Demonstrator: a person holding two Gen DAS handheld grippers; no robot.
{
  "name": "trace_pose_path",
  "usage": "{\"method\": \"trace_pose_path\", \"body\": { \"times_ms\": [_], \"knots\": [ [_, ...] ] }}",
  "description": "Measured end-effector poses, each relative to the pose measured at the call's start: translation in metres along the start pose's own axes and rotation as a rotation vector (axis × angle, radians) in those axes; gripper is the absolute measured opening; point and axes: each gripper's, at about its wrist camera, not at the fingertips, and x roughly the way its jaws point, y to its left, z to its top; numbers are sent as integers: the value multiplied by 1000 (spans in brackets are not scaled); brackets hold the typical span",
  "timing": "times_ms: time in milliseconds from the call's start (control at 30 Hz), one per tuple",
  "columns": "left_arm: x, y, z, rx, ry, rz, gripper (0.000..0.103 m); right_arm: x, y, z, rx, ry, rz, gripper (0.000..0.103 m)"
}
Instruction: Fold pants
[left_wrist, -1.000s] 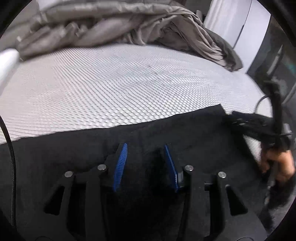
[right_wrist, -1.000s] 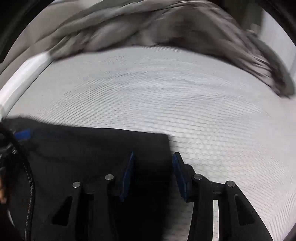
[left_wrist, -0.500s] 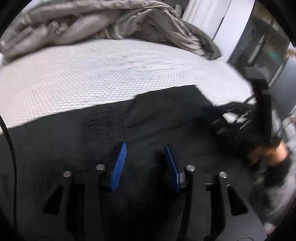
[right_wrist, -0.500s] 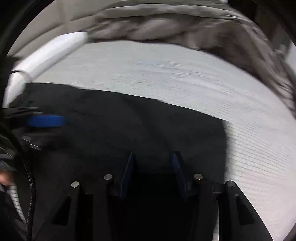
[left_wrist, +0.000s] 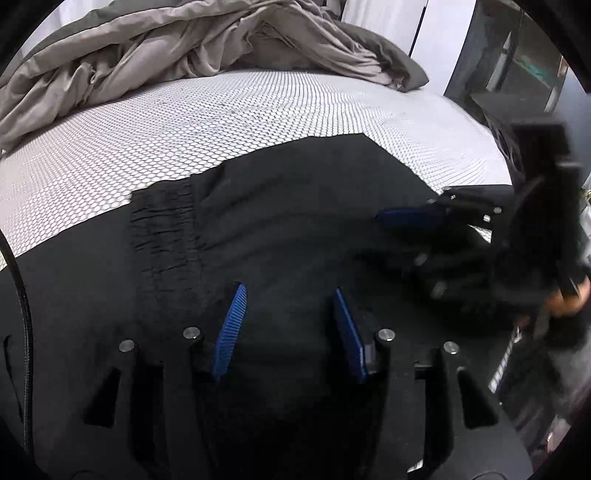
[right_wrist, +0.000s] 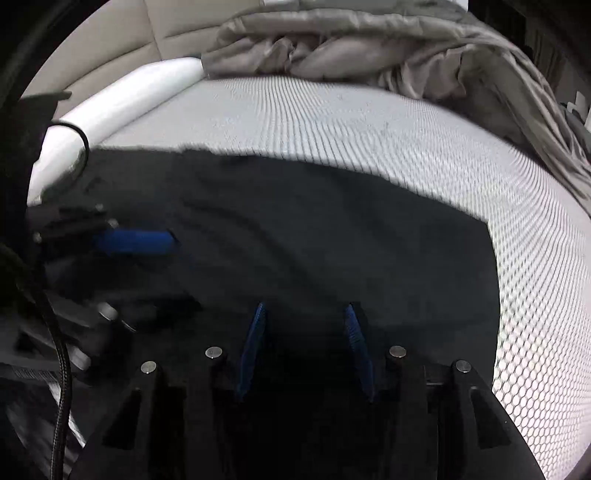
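I have the black pants (left_wrist: 295, 221) lying flat on the honeycomb-patterned mattress (left_wrist: 221, 118), long axis running roughly nine to three across my left view, the gathered waistband (left_wrist: 162, 229) toward nine o'clock. My left gripper (left_wrist: 288, 295) hovers over the cloth, its jaws part open and just been widening, nothing pinched. My right gripper (right_wrist: 304, 310) is part open too, over the dark fabric (right_wrist: 332, 229), gripping nothing. A rumpled grey duvet (left_wrist: 184, 48) sits at twelve. No writing is readable.

pants (left_wrist: 295, 229): black | mattress (left_wrist: 207, 122): white honeycomb mesh | duvet (left_wrist: 184, 40): taupe | gripper pads (left_wrist: 231, 328): blue
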Motion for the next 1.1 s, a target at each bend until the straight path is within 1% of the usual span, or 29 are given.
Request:
{"method": "trace_pose_path", "body": {
  "times_ms": [33, 67, 100, 133, 167, 200, 233, 267, 333, 367, 433, 467, 500, 533, 567, 600, 633, 667, 733, 767, 800, 833, 867, 933, 1000, 1067, 1100],
  "knots": [
    [-8, 4, -3, -8, -1, -11, 46, -6, -9, -4, 5, 3, -48, 45],
    [-15, 6, -6, -10, -4, -7, 46, -14, -24, -11, 25, 8, -123, 46],
    [-22, 7, -8, -8, -8, 12, 47, -18, -36, -18, 56, 12, -157, 46],
    [-29, 7, -12, -7, -16, 47, 47, -23, -46, -24, 97, 13, -177, 46],
    [-36, 6, -14, -16, -35, 63, 46, -30, -54, -28, 135, 7, -192, 46],
    [-43, 5, -14, -32, -59, 49, 47, -39, -53, -30, 142, -5, -184, 46],
    [-50, 2, -16, -38, -71, 29, 46, -49, -44, -31, 129, -30, -168, 46],
    [-55, -4, -17, -37, -83, 6, 46, -60, -29, -28, 102, -71, -136, 46],
    [-55, -19, -19, -11, -89, -9, 47, -74, -9, -36, 70, -105, -66, 46],
    [-52, -24, -20, 7, -81, -10, 47, -72, 9, -33, 53, -100, -19, 46],
    [-35, -35, -25, 43, -39, 5, 48, -59, 35, -36, 16, -77, 24, 46],
    [-25, -36, -28, 43, -15, 17, 48, -46, 47, -37, -21, -48, 17, 46],
    [-16, -33, -31, 34, 9, 30, 47, -38, 50, -41, -37, -23, -1, 46],
    [-13, -32, -38, 25, 19, 21, 47, -34, 49, -45, -32, -6, -4, 46],
    [-17, -31, -43, 29, 6, 14, 47, -35, 39, -49, -9, -15, 12, 46],
    [-23, -29, -47, 35, 1, 28, 47, -41, 24, -56, 24, -22, -2, 46],
    [-29, -26, -57, 35, 1, 42, 47, -47, 12, -62, 48, -23, -46, 46],
    [-33, -23, -62, 25, -3, 37, 47, -55, -4, -69, 78, -26, -92, 46],
    [-44, -20, -66, -11, -9, 86, 47, -70, -29, -84, 166, -14, -157, 47],
    [-50, -24, -64, -18, -25, 89, 47, -82, -36, -88, 213, -31, -136, 47],
    [-55, -29, -62, -19, -41, 77, 47, -86, -35, -84, 216, -48, -127, 47],
    [-60, -37, -57, -13, -67, 41, 47, -94, -25, -79, 187, -75, -130, 47],
    [-63, -47, -52, 8, -89, 1, 48, -98, -11, -73, 144, -100, -108, 47],
    [-59, -62, -46, 58, -88, -27, 51, -100, 18, -64, 93, -115, -41, 48],
    [-43, -65, -51, 83, -37, -27, 51, -91, 46, -59, 60, -105, 1, 48],
    [-24, -55, -59, 54, 26, -30, 51, -66, 65, -57, 28, -70, 15, 48],
    [-21, -49, -64, 38, 38, -49, 50, -55, 66, -61, 14, -37, 11, 48]
  ]
}}
